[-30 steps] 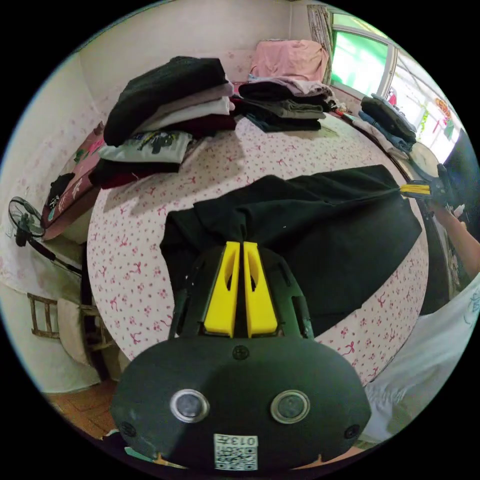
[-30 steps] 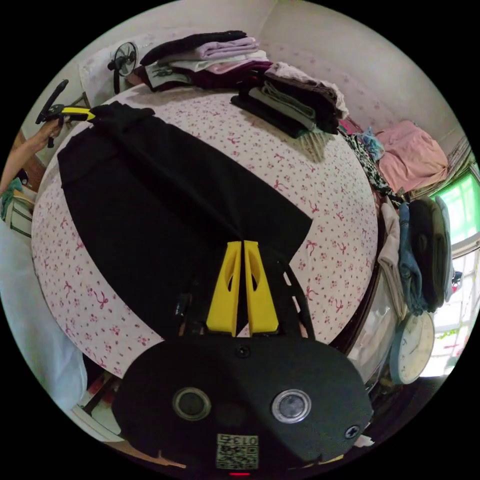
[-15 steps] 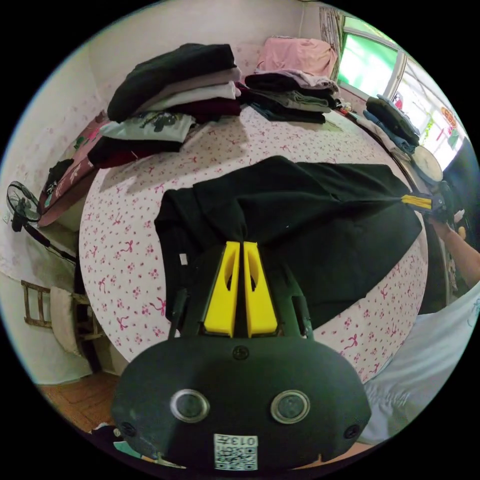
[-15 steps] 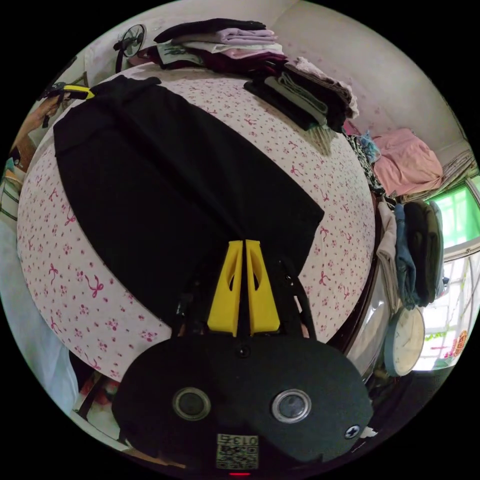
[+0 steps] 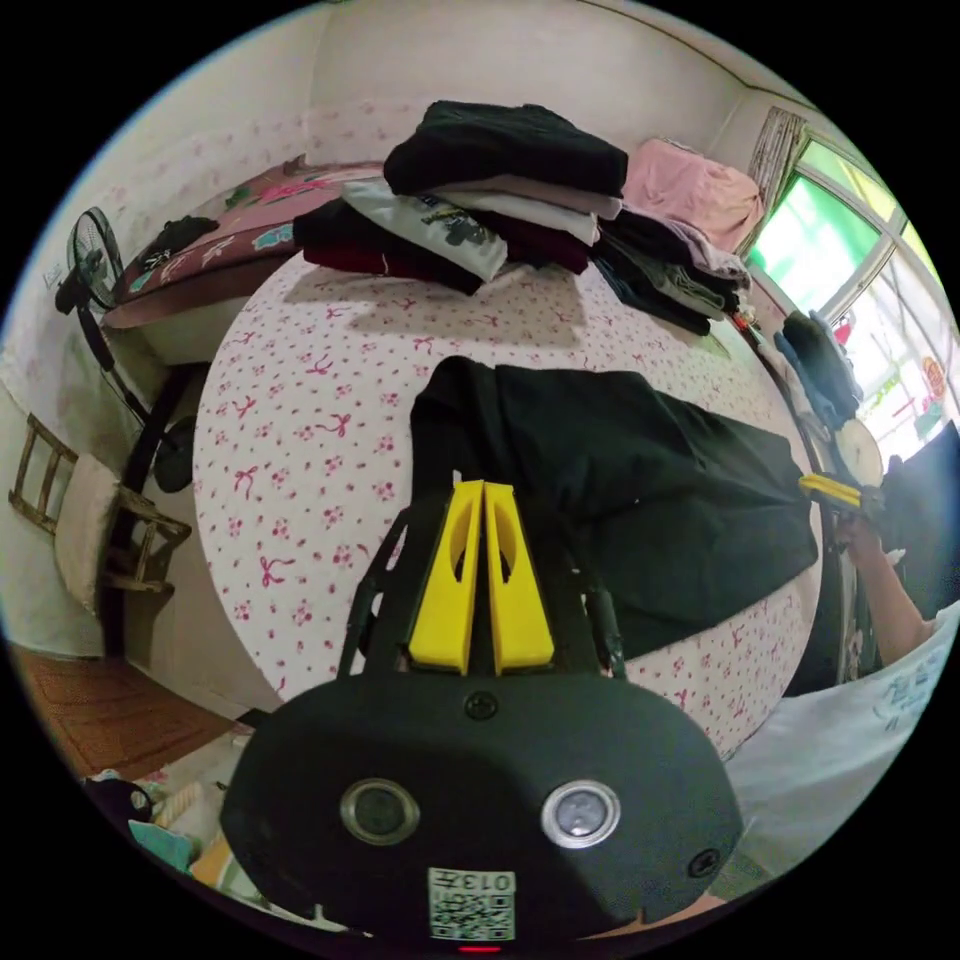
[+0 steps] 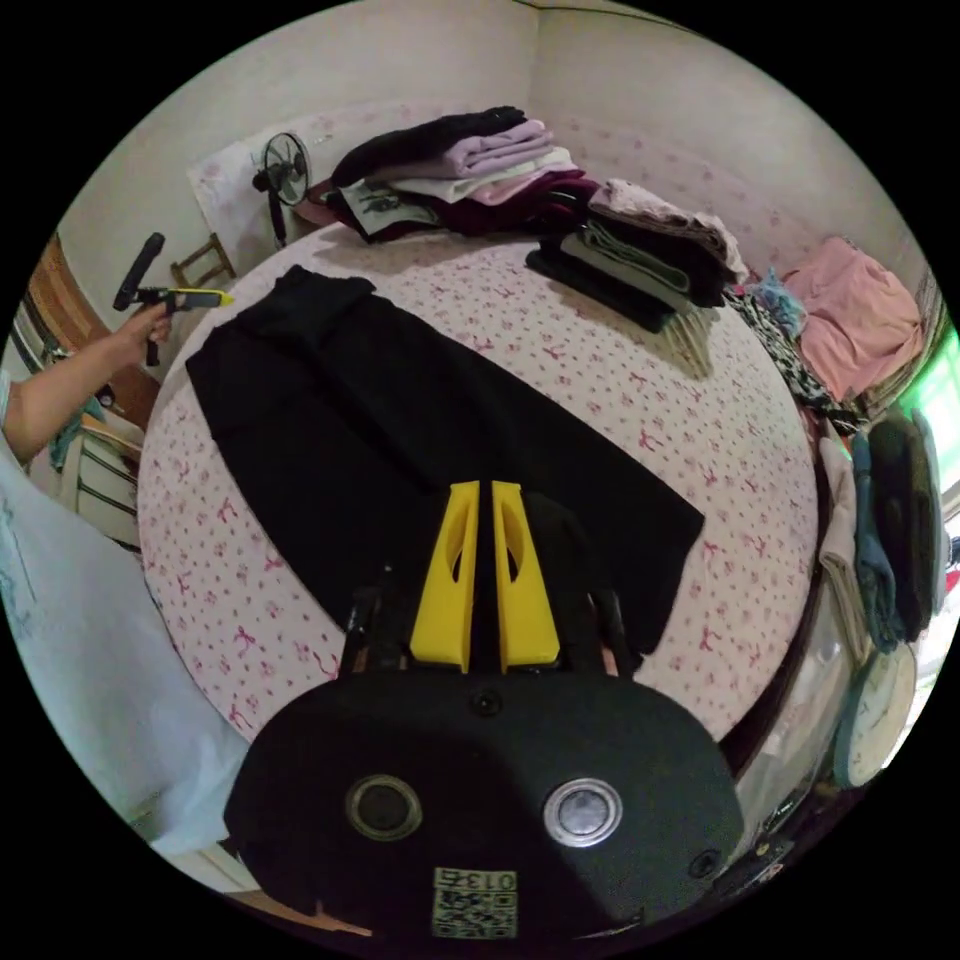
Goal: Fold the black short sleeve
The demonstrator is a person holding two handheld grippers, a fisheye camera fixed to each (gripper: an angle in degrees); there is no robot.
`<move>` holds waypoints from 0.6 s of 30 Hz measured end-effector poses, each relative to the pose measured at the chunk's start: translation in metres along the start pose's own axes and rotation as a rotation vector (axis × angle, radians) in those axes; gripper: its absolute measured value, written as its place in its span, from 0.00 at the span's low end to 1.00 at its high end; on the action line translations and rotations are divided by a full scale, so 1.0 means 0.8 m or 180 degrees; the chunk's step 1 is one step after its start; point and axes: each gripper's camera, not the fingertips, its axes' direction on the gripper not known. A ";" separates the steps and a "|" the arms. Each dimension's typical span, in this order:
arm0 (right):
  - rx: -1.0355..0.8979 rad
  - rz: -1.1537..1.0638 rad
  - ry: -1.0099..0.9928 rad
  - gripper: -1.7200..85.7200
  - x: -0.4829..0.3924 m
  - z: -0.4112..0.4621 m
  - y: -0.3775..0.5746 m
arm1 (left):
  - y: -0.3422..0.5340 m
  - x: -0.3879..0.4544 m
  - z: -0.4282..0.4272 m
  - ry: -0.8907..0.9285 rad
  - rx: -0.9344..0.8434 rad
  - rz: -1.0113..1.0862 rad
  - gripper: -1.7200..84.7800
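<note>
Black short-sleeve shirt (image 6: 400, 420) lying folded lengthwise on the floral bedsheet (image 6: 620, 380).
Both the left gripper (image 5: 484, 485) and the right gripper (image 6: 478, 486) are hovering off the cloth, yellow fingers (image 6: 445, 580) pressed together on nothing; stacks of folded clothes (image 5: 500, 200) are sitting beyond.

Home bedrm: bed (image 5: 300, 400), folded clothes (image 5: 480, 200)

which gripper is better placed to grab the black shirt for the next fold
Probably the right. The right gripper sits directly over one end of the black shirt, which lies flat on the bed. The left gripper hangs beyond the bed's edge, apart from the cloth.
</note>
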 end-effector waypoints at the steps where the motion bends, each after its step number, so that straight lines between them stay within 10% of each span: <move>1: 0.0070 0.0006 -0.0232 0.06 -0.006 0.010 -0.023 | -0.015 0.001 0.006 0.0002 -0.0020 -0.0010 0.04; 18: -0.0215 0.0166 -0.1693 0.12 -0.085 0.173 -0.246 | -0.084 -0.024 0.037 -0.0197 -0.0393 0.0595 0.03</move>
